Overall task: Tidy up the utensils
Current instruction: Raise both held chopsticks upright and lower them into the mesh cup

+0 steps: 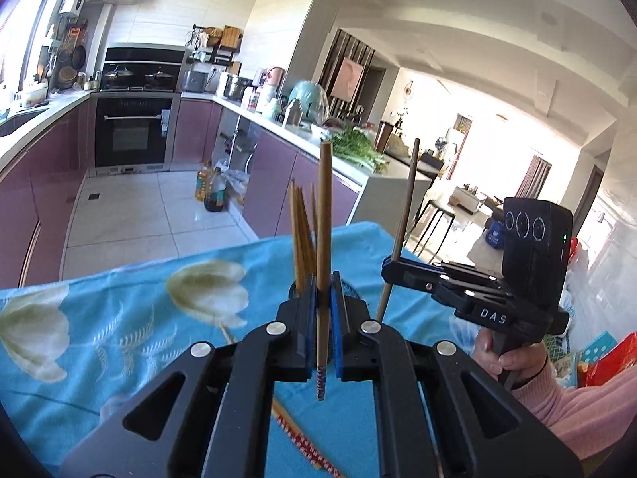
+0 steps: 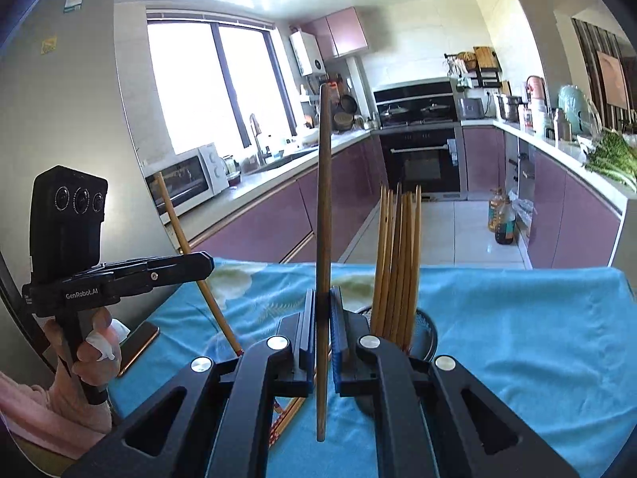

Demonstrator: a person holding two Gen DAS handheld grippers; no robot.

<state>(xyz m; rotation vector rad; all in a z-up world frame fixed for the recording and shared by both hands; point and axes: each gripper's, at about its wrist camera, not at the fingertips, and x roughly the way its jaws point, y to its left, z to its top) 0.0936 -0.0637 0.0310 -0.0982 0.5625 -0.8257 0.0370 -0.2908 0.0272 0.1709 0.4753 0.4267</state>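
Holding one wooden chopstick each, the left gripper and the right gripper are clamped tight, every stick standing nearly upright between the blue pads above a blue flowered tablecloth. More chopsticks stand bunched in a dark holder on the cloth, just right of the right gripper. Two red-patterned chopsticks lie flat on the cloth beneath the left gripper.

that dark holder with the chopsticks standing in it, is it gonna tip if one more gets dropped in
Possibly. The holder looks small and light, and its chopsticks stand tall and lean together, so weight sits high. It rests on a cloth, which may let it slide.
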